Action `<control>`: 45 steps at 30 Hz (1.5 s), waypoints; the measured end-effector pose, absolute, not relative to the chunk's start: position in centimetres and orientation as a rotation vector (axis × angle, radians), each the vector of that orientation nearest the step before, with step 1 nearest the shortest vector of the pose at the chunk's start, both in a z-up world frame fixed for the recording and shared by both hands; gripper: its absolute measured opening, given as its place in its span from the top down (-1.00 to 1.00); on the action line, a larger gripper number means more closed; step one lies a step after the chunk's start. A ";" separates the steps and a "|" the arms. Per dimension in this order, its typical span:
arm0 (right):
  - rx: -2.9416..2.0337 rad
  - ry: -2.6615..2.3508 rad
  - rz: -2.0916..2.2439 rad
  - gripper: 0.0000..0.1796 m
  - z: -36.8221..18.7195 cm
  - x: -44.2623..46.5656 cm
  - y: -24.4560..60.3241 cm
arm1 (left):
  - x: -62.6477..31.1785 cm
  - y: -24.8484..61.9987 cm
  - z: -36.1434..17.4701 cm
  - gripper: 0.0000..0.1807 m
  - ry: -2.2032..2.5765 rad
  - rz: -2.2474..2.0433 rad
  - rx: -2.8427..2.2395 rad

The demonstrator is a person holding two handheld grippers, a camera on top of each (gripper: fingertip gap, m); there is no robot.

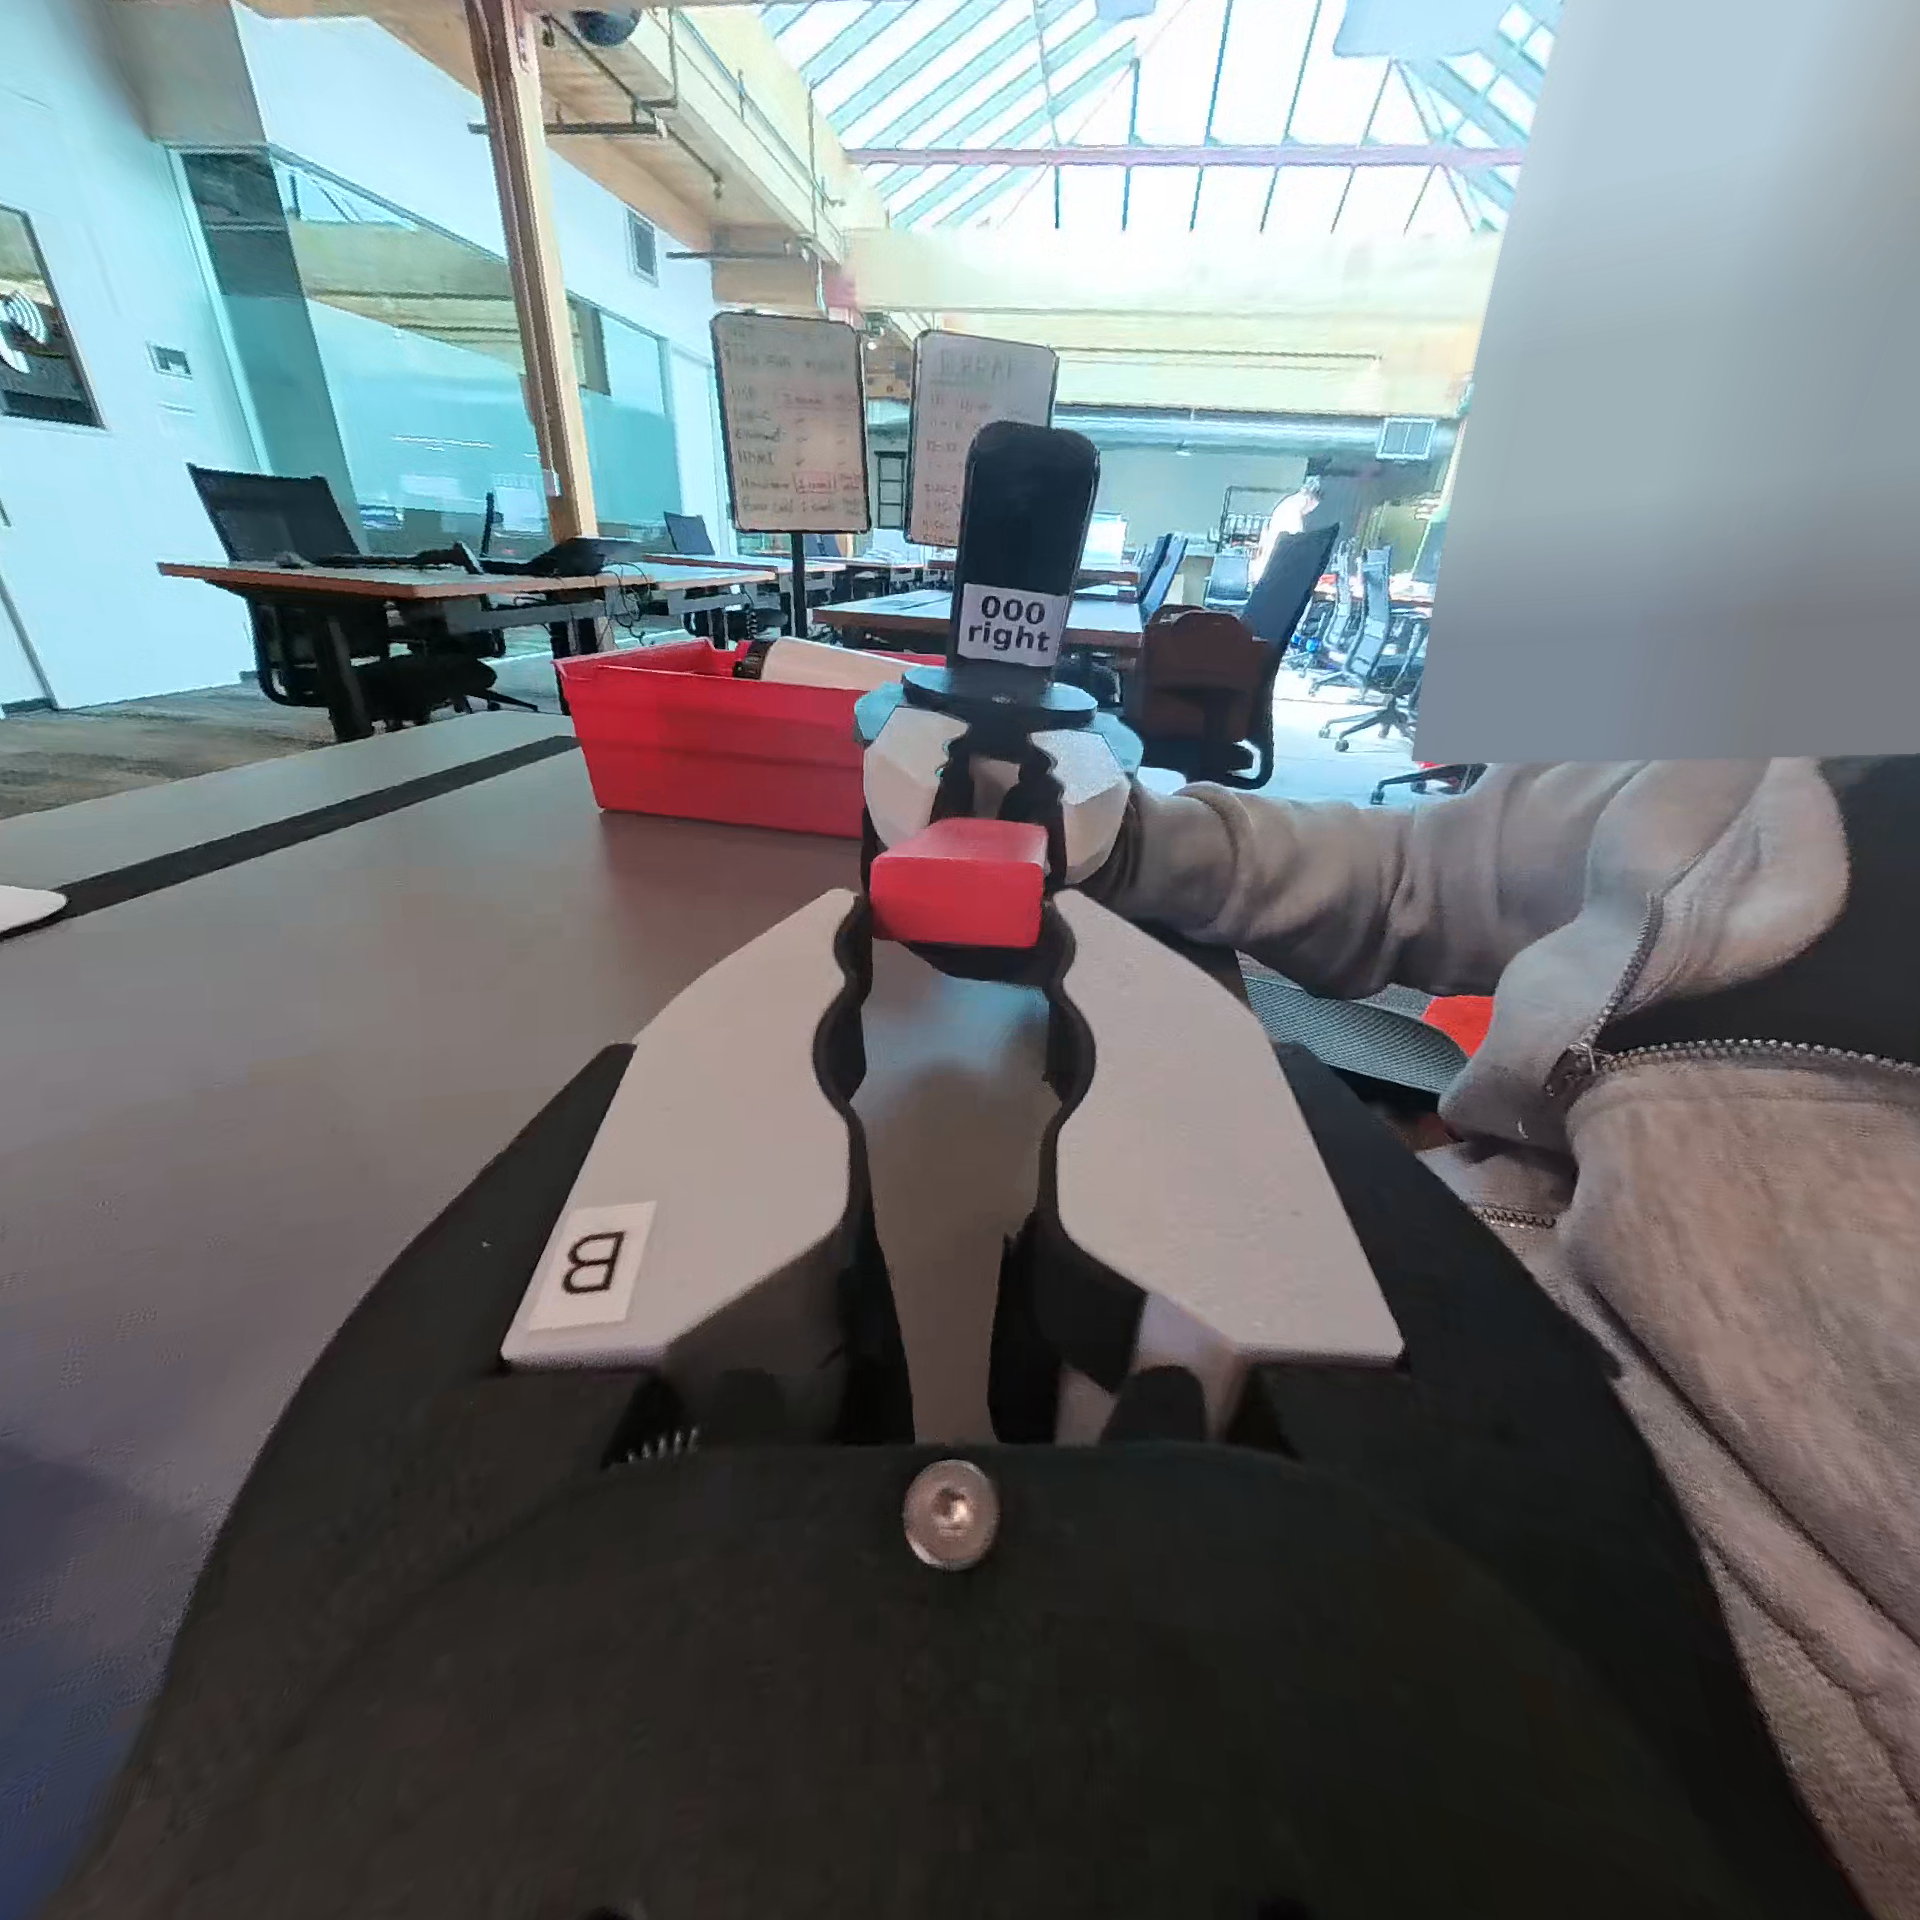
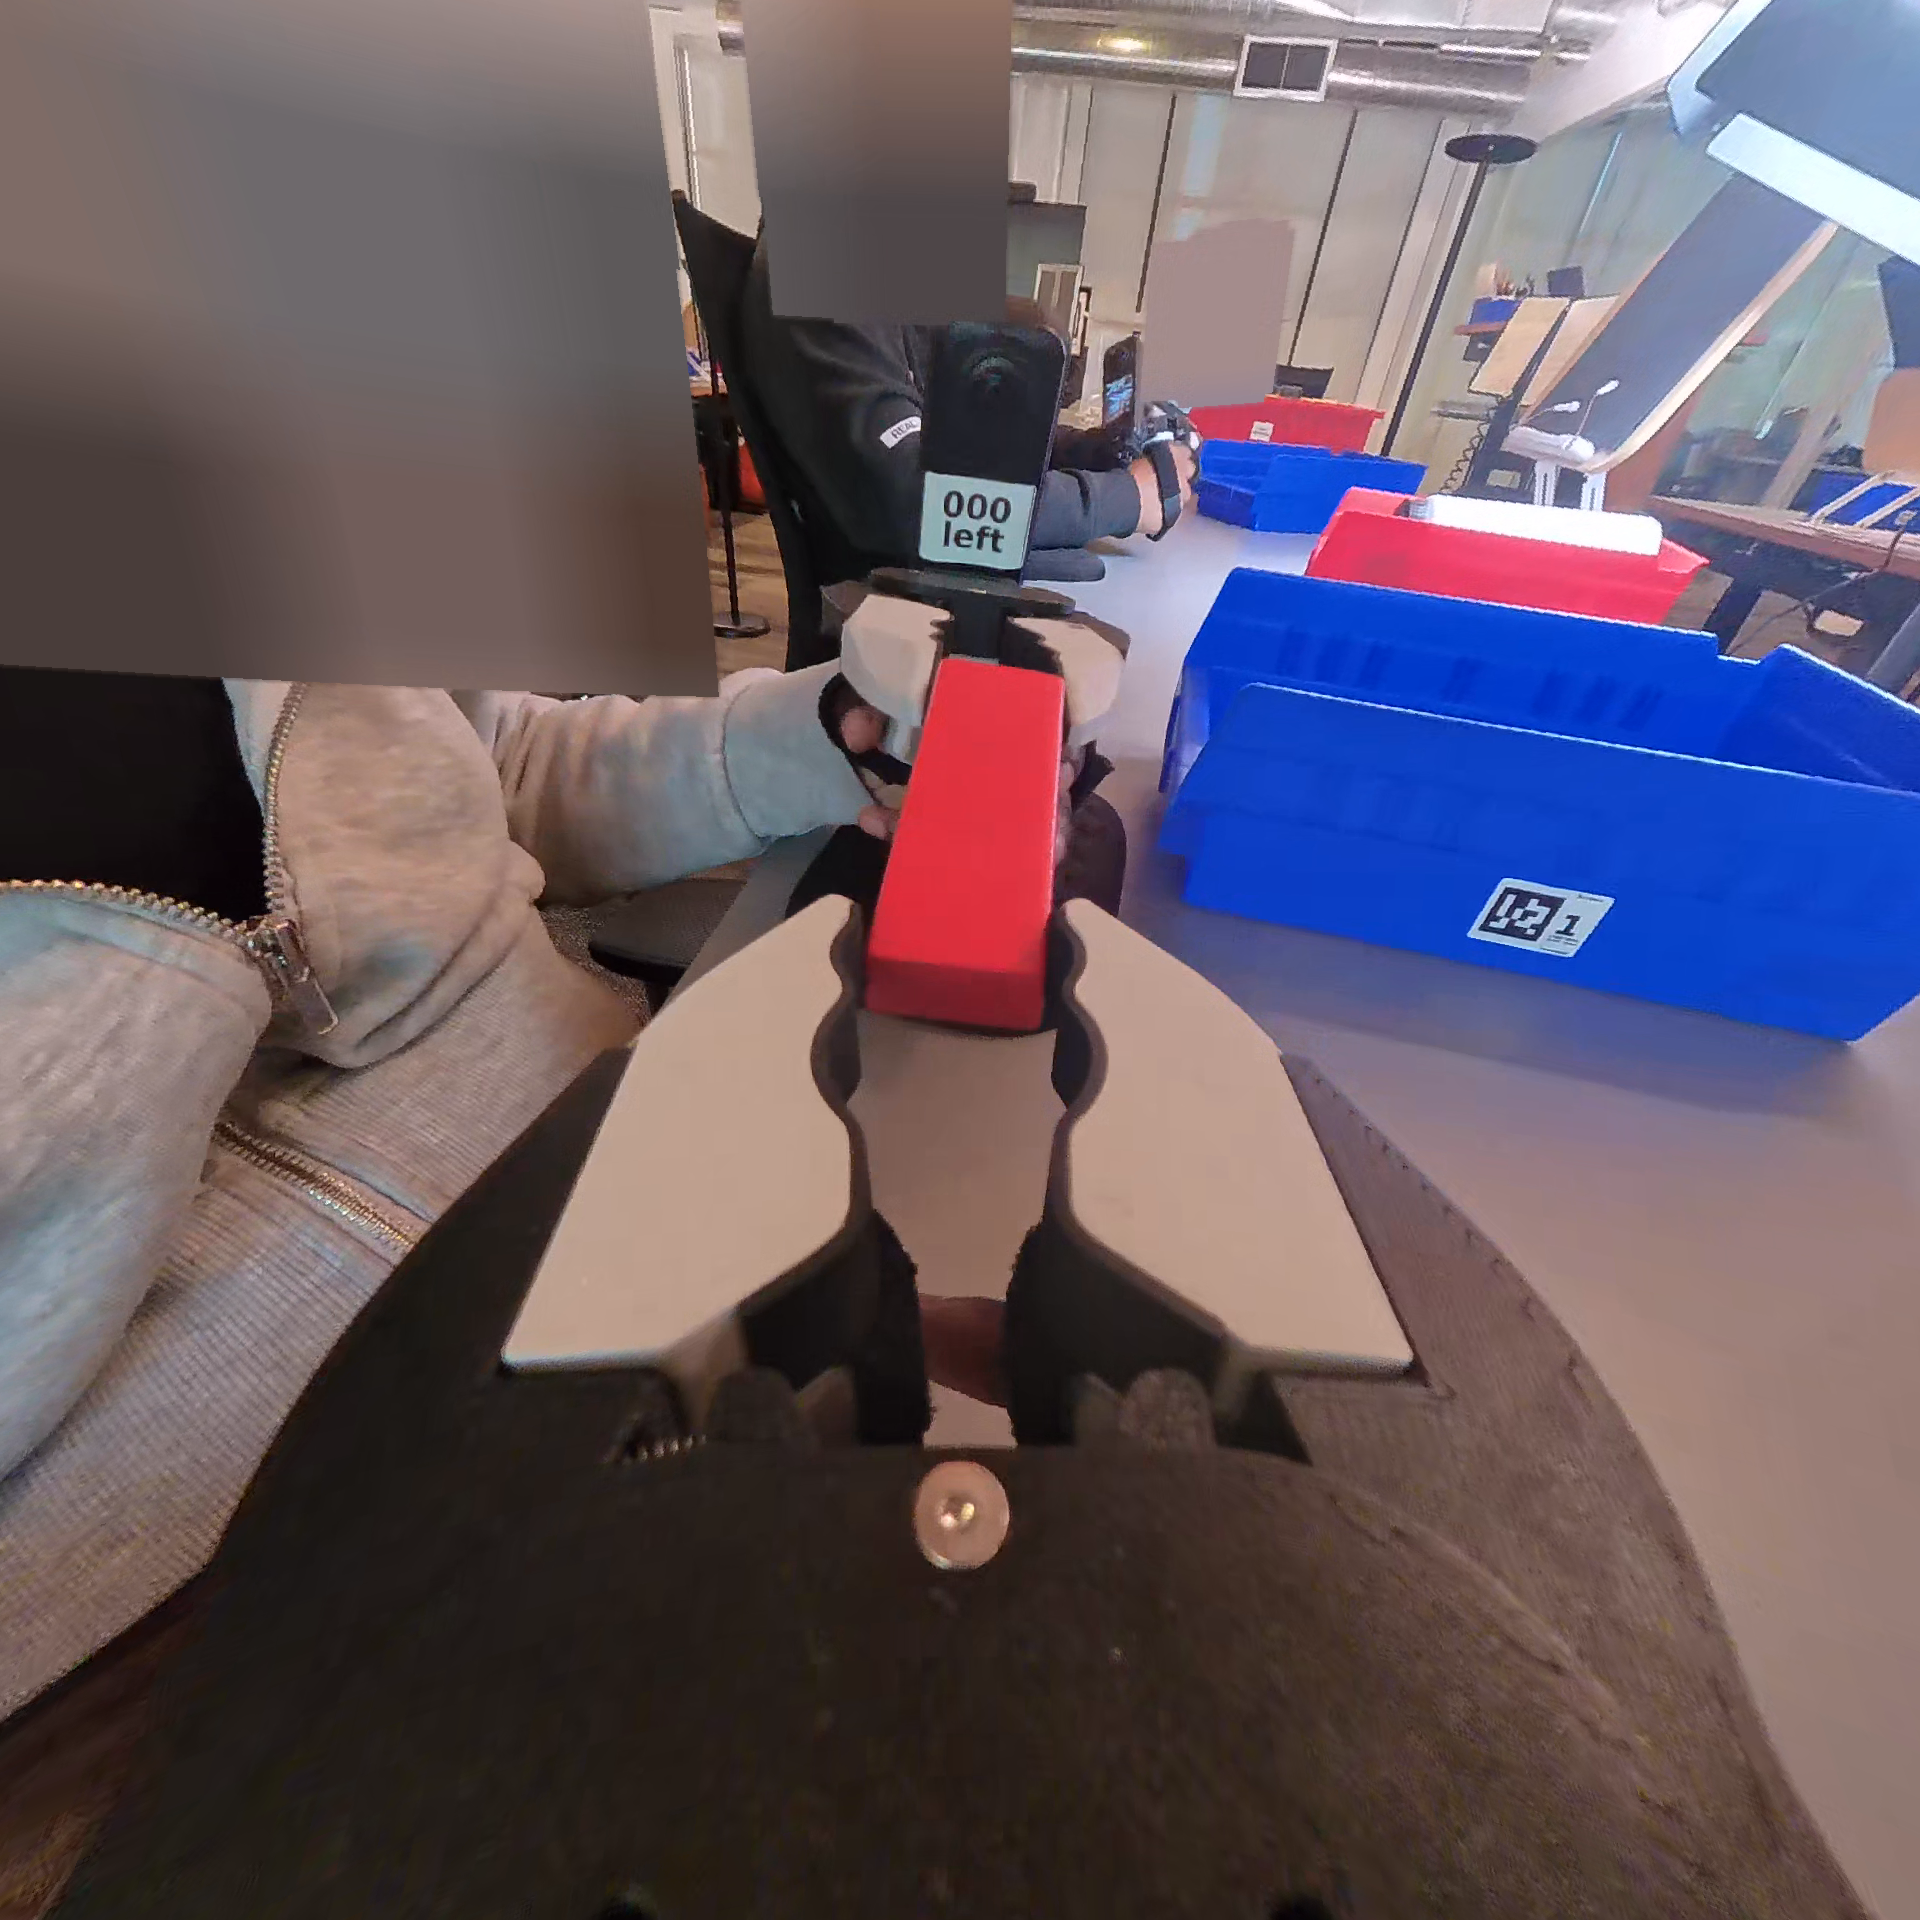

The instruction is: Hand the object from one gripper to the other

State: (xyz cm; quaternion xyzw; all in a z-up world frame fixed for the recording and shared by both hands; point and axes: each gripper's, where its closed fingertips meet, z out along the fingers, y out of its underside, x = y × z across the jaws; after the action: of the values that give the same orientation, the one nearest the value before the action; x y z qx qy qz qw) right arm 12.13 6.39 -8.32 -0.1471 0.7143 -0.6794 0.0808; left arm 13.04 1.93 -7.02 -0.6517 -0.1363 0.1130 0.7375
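Observation:
A long red block (image 1: 956, 899) is held level above the grey table (image 1: 312, 987), between two grippers that face each other. My left gripper (image 1: 956, 920) is shut on the block's near end in the left wrist view. My right gripper (image 1: 997, 800) faces it from beyond the block. In the right wrist view the block (image 2: 971, 831) runs away from me. My right gripper (image 2: 956, 940) is shut on its near end, and the left gripper (image 2: 987, 675) clasps its far end.
A red bin (image 1: 717, 748) holding a white cylinder stands on the table behind the grippers. A blue bin (image 2: 1507, 831) stands to the right, with the red bin (image 2: 1496, 571) behind it. The person's grey sleeve (image 1: 1351, 862) reaches in from the right. The grippers' ends are close to 6 cm from one another.

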 end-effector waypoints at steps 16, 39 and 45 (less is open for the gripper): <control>-0.500 2.111 -2.019 0.63 -8.1 13.1 6.5 | 13.9 2.8 -7.2 0.64 -0.251 0.249 -1.479; -0.760 2.353 -2.375 0.82 -7.1 11.9 5.6 | 13.0 1.7 -6.0 0.39 -0.374 0.175 -1.354; -0.450 2.055 -2.164 0.82 -6.5 12.0 6.6 | 13.5 2.4 -6.6 0.52 -0.314 0.236 -1.425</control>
State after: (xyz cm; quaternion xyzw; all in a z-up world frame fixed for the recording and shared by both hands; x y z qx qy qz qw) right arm 11.96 6.58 -6.48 -0.1489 0.6797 -0.7156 0.0617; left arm 13.53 2.43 -6.60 -0.6494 -0.1433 0.1077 0.7390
